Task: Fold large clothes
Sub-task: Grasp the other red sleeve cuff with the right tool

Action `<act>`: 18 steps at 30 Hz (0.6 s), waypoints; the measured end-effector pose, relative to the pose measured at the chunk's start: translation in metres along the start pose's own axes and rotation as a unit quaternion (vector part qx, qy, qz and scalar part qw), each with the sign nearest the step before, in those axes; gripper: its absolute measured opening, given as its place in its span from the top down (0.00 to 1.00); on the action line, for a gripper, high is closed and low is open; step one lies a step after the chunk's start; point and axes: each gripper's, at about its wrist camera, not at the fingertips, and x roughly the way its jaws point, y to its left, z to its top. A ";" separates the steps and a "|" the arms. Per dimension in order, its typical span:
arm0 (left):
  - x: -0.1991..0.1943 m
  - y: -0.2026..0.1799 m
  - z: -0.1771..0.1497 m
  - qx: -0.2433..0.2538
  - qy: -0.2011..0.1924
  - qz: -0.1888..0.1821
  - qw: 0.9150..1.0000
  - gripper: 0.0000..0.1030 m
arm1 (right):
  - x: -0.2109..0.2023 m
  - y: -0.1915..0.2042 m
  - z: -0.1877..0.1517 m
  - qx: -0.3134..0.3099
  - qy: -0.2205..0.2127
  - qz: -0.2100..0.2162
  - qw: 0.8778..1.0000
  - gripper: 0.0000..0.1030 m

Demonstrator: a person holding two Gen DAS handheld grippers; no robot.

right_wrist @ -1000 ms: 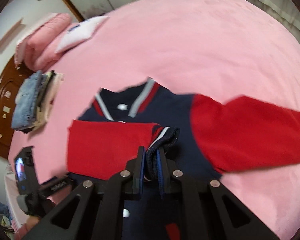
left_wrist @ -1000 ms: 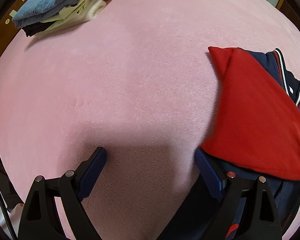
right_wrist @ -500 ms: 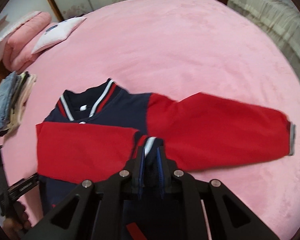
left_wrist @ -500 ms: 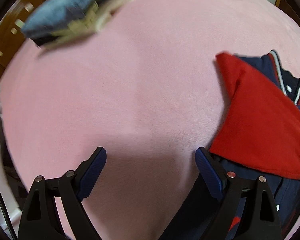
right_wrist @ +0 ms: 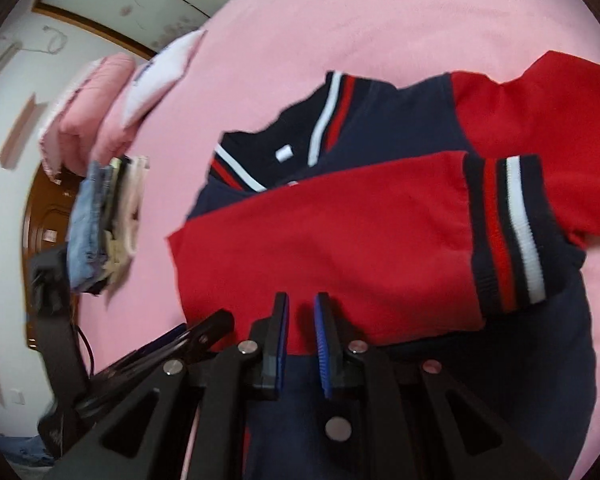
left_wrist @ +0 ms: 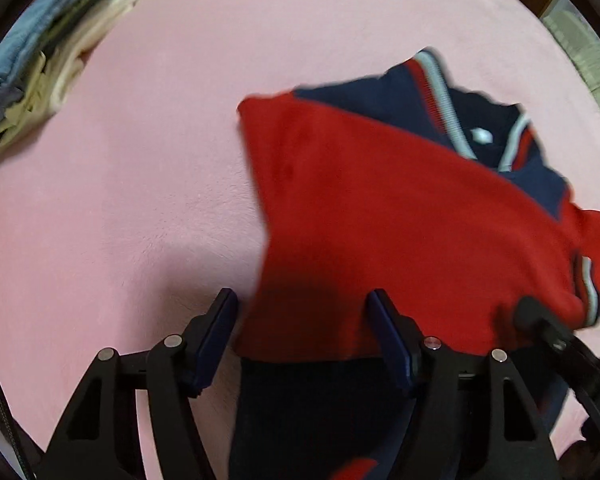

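A navy jacket with red sleeves lies on the pink bed (left_wrist: 140, 200). One red sleeve (left_wrist: 380, 208) is folded across its chest below the striped collar (left_wrist: 432, 80). My left gripper (left_wrist: 302, 316) points down over the sleeve's lower edge. Its jaws are closing, wide apart, with the fabric between and below them, not pinched. My right gripper (right_wrist: 302, 316) has only a narrow gap, and red sleeve shows through it. I cannot tell whether the pads pinch it. The striped cuff (right_wrist: 508, 232) lies flat to the right, clear of the pads. The other sleeve (right_wrist: 540, 104) stretches out beyond it.
A stack of folded clothes (left_wrist: 40, 60) sits at the bed's far left, also in the right wrist view (right_wrist: 104, 216). Pink bedding (right_wrist: 100, 104) and a white pillow (right_wrist: 164, 76) lie by the dark wooden headboard (right_wrist: 40, 216). Bare pink cover surrounds the jacket.
The left gripper slid over the jacket and its jaws narrowed. The cuff that sat between the right pads now lies flat on the jacket, away from them.
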 end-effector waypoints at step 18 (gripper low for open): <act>-0.017 0.038 0.003 0.076 -0.015 0.018 0.997 0.27 | -0.092 -0.068 0.000 0.102 -0.160 -0.205 0.960 0.92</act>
